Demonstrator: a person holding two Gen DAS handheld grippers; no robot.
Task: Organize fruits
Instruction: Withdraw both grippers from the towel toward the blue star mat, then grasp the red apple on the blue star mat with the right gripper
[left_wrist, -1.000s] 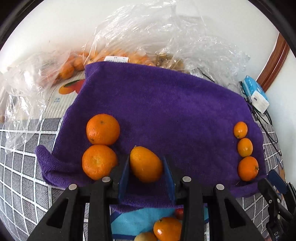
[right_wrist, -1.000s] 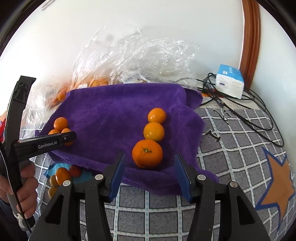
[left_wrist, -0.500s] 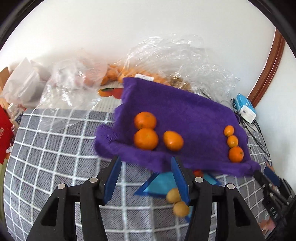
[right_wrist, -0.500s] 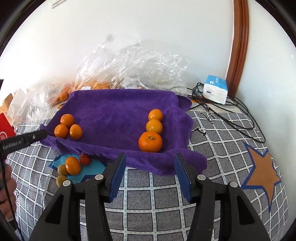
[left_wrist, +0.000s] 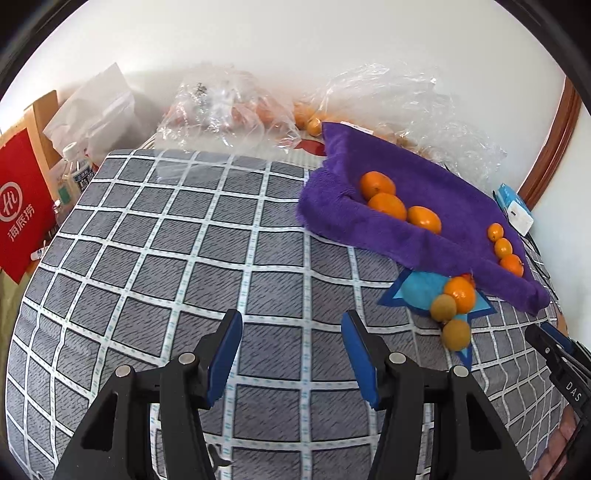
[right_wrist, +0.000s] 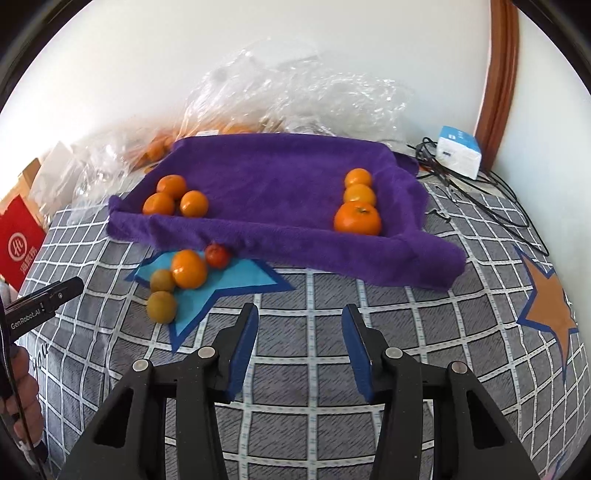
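Both claws are empty right now, hanging over the checked cloth. The right claw has its jaws partway apart and closing, nothing between them, just bare cloth under it. The left claw sits at a middling gap, also with nothing in it. Just ahead and left of the right claw there's a blue star printed on the cloth with a loose pile on it: two brownish fruits, an orange and a small red one tucked against the towel's edge. From the left claw that same pile is ahead and off to the right. Beyond it is the purple towel, with three oranges bunched at its left end and a row of three at its right end, small to big toward the claw. Further back, clear bags along the wall, and a white and blue box with cables far right.
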